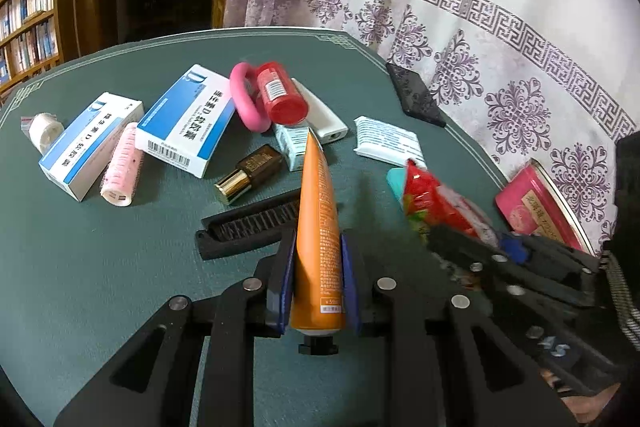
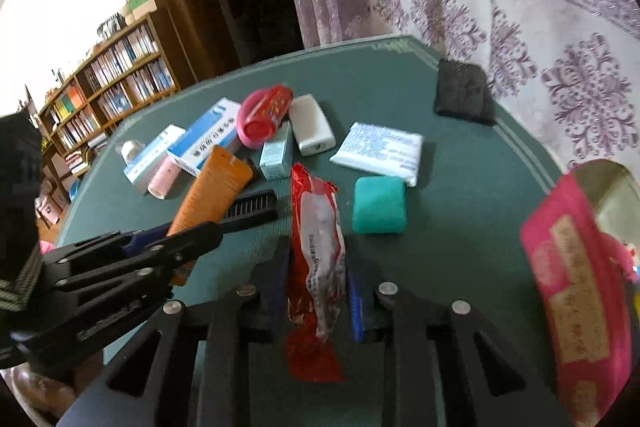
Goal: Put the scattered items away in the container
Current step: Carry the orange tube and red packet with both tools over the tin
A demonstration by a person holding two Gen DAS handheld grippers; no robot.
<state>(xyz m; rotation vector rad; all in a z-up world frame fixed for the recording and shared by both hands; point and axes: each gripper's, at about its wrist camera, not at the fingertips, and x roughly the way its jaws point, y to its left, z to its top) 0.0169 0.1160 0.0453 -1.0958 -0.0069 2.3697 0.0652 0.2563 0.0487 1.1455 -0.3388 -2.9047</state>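
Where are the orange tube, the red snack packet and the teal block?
orange tube (image 1: 318, 227): left wrist view, mid-body.
red snack packet (image 2: 318, 251): right wrist view, middle.
teal block (image 2: 379, 205): right wrist view, top face.

The table (image 1: 120, 267) is dark green with a pale line border. An orange tube (image 1: 318, 227), a red-and-white packet (image 2: 316, 247), a teal block (image 2: 379, 205), a pink tin (image 1: 536, 207), blue-and-white boxes (image 1: 188, 119), and a white curtain (image 1: 480, 7) with purple floral and key patterns.
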